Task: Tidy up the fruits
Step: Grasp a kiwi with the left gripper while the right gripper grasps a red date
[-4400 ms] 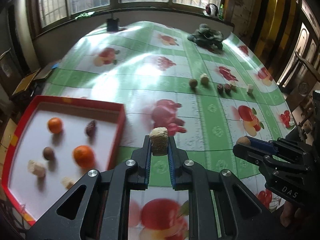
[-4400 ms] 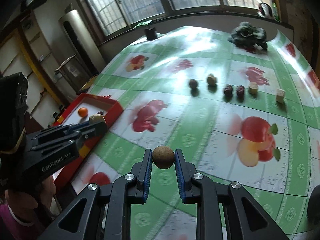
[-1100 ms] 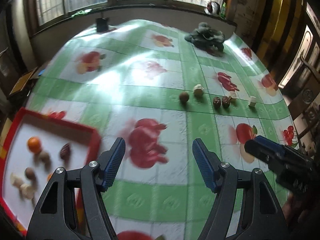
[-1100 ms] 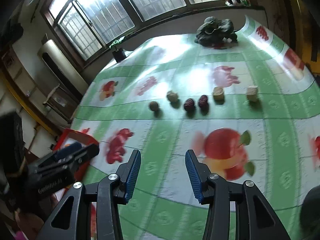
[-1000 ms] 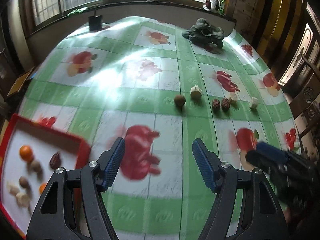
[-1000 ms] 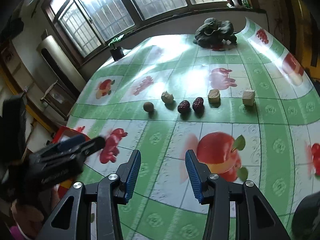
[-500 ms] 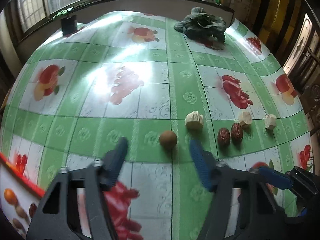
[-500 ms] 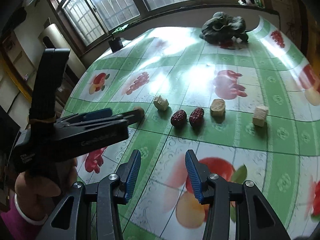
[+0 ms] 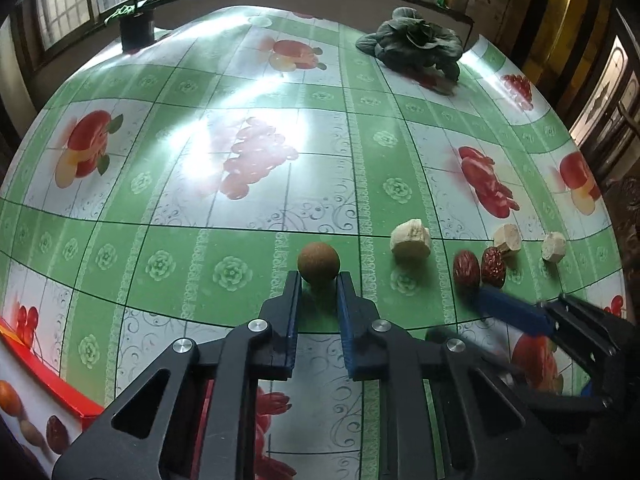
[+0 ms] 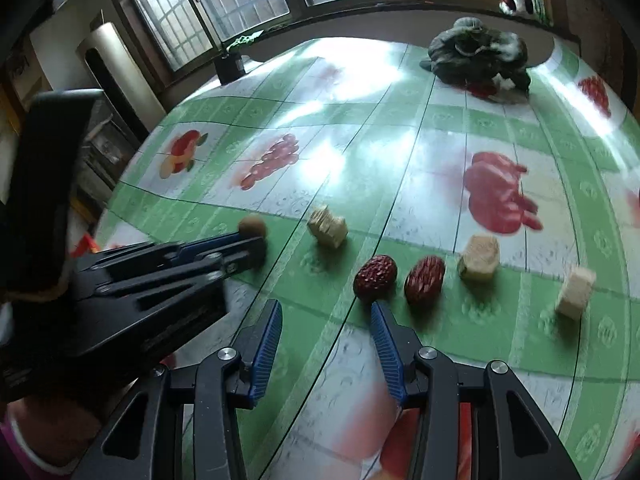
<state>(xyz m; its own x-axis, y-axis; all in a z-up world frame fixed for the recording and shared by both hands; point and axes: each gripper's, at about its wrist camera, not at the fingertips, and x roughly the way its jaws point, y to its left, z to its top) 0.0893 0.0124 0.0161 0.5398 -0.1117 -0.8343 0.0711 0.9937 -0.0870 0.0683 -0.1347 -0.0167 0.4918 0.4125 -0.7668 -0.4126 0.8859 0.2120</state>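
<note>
A round brown fruit (image 9: 319, 261) sits on the green fruit-print tablecloth between the tips of my left gripper (image 9: 318, 280), whose jaws have closed onto its sides. It also shows in the right wrist view (image 10: 252, 226). To its right lie a pale banana chunk (image 9: 411, 239), two dark red dates (image 9: 466, 271), (image 9: 493, 267) and two pale cubes (image 9: 507, 238), (image 9: 553, 246). My right gripper (image 10: 326, 322) is open and empty, its right tip just short of the left date (image 10: 375, 272). The red tray (image 9: 52, 390) with several fruits is at lower left.
A dark green cloth bundle (image 9: 416, 42) lies at the table's far right. A small black pot (image 9: 137, 32) stands at the far left edge under the windows. The table edge drops off on the right toward wooden furniture.
Both grippers have moved forward from the tray to the row of fruits. My left gripper's jaws have narrowed from wide open onto the brown fruit. The right gripper stayed open.
</note>
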